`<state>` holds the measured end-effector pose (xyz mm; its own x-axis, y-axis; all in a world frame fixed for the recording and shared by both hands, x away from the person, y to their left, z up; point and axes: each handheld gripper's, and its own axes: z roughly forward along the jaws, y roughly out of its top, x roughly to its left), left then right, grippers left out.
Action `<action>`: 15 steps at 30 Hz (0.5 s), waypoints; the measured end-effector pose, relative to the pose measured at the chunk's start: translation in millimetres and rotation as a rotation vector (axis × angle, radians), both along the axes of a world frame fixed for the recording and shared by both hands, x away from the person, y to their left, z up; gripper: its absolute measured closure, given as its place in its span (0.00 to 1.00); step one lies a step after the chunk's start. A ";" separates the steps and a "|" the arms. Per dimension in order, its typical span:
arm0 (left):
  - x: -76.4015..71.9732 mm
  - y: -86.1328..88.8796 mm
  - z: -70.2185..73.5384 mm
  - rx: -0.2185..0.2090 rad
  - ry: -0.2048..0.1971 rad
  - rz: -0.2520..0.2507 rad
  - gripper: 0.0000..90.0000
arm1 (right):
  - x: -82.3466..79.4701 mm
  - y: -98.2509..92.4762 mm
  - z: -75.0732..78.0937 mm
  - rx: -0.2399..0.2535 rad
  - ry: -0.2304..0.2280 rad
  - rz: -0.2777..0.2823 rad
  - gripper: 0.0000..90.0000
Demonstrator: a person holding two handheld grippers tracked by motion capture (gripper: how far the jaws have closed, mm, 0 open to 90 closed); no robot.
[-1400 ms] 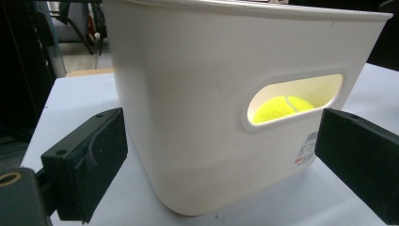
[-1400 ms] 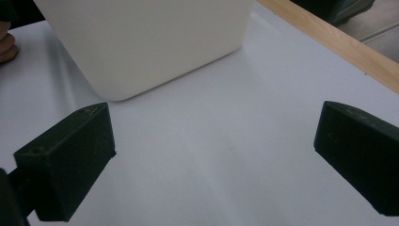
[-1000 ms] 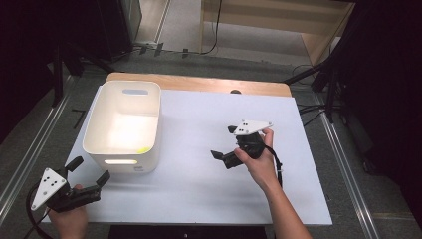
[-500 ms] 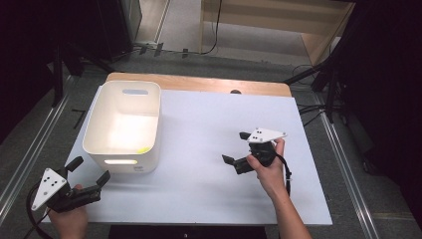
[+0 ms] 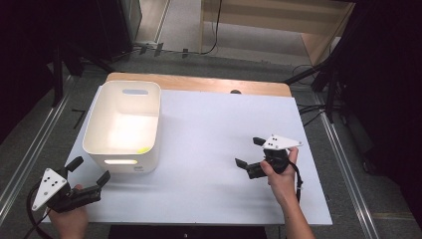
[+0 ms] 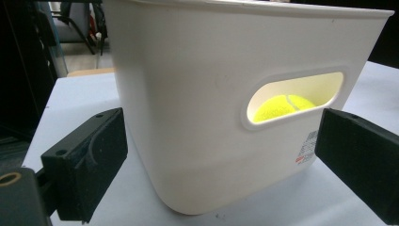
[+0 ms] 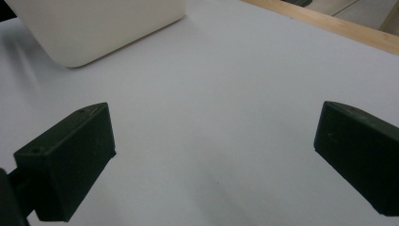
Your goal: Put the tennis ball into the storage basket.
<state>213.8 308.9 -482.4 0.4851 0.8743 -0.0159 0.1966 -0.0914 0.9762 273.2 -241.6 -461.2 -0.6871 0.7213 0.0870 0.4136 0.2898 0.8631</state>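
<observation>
A white table [image 5: 209,149] is shown bearing a white bin [image 5: 124,124] at far left, a tennis ball [image 6: 282,106] inside. The left gripper [image 5: 89,172] and right gripper [image 5: 247,152] are held spread, empty; the bin could be nudged by a careless left reach.

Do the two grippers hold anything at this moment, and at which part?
Nothing is held. The left gripper and the right gripper are both open and empty; the tennis ball lies inside the white bin.

A bin [image 5: 124,127] stood on the left of the table [image 5: 209,149]. A ball [image 6: 282,106] lay in it, near the front.
</observation>
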 end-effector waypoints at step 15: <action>-0.2 -0.9 -0.1 0.013 0.001 -0.003 0.03 | -17.9 -32.6 -18.0 0.026 -0.003 -0.070 0.00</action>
<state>213.7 308.0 -482.5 0.4876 0.8731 -0.0049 0.1971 -0.1046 0.9748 255.3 -274.1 -479.2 -0.6352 0.7652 0.1048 0.4296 0.2373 0.8713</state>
